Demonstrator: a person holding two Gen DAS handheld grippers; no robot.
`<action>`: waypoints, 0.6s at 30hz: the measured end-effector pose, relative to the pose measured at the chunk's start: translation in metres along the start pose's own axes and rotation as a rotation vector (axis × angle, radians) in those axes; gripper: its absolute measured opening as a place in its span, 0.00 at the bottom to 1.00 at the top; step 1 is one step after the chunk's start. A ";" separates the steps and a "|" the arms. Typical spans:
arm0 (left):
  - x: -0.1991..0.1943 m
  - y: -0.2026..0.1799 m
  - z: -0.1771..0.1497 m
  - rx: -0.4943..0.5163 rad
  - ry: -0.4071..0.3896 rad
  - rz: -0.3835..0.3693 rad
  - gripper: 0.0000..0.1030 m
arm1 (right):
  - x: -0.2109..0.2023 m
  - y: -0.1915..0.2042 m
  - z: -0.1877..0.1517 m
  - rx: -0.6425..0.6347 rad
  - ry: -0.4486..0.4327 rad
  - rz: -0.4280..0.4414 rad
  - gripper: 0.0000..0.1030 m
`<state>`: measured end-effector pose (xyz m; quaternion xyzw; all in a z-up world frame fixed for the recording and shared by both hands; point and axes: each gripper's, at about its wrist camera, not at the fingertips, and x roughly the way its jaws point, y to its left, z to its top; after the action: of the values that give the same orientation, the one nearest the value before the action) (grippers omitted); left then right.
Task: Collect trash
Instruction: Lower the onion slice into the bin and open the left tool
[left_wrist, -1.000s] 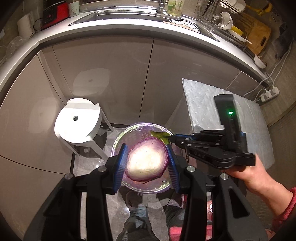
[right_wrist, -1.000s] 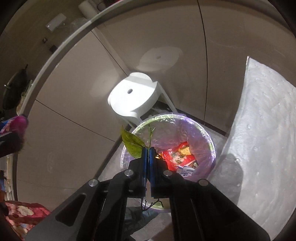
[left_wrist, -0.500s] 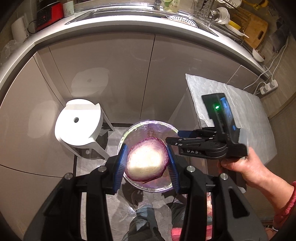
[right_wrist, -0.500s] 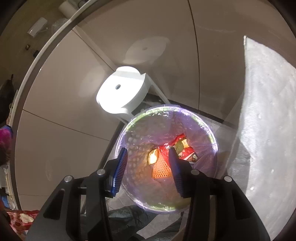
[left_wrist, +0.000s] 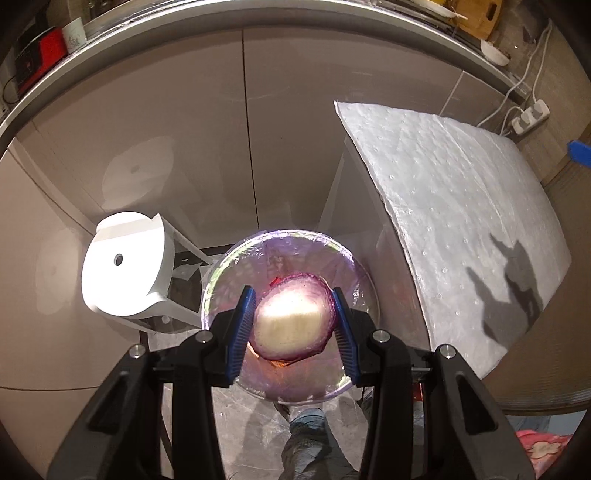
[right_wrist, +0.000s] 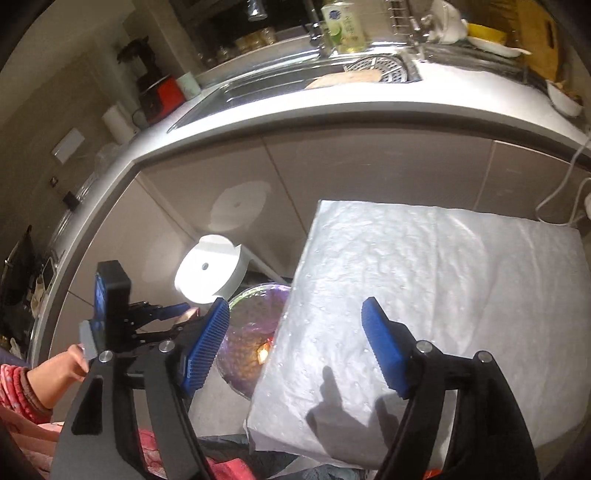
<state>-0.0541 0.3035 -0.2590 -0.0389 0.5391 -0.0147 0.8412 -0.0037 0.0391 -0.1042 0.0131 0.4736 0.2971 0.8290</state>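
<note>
My left gripper (left_wrist: 291, 325) is shut on a cut red onion half (left_wrist: 291, 321), its pale cut face toward the camera, held right above the purple-lined trash bin (left_wrist: 343, 254). The bin also shows in the right wrist view (right_wrist: 255, 314), with wrappers at its bottom, partly hidden by the table. My right gripper (right_wrist: 295, 350) is open and empty above the front left corner of the white-covered table (right_wrist: 424, 280). One blue fingertip (left_wrist: 580, 153) of it shows at the left view's right edge. The left gripper (right_wrist: 173, 314) shows in the right wrist view.
A white round stool (left_wrist: 125, 269) stands left of the bin, also seen in the right view (right_wrist: 210, 273). Beige cabinet doors (left_wrist: 184, 129) run behind under a white counter (right_wrist: 332, 114) with a sink and dishes. A power strip (left_wrist: 530, 114) lies at the far right.
My right gripper opened and dropped the green leaf into the bin, then swung up and right over the table. My left gripper kept the onion half over the bin.
</note>
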 end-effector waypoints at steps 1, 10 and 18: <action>0.008 -0.002 0.001 0.013 0.010 -0.002 0.39 | -0.012 -0.006 -0.002 0.016 -0.006 -0.017 0.72; 0.071 -0.016 0.004 0.084 0.085 -0.021 0.39 | -0.065 -0.036 -0.015 0.121 -0.028 -0.142 0.78; 0.142 -0.017 -0.019 0.076 0.271 -0.015 0.41 | -0.083 -0.048 -0.031 0.170 -0.019 -0.193 0.80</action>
<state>-0.0118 0.2762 -0.3941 -0.0088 0.6465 -0.0465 0.7615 -0.0360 -0.0505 -0.0714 0.0407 0.4884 0.1746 0.8540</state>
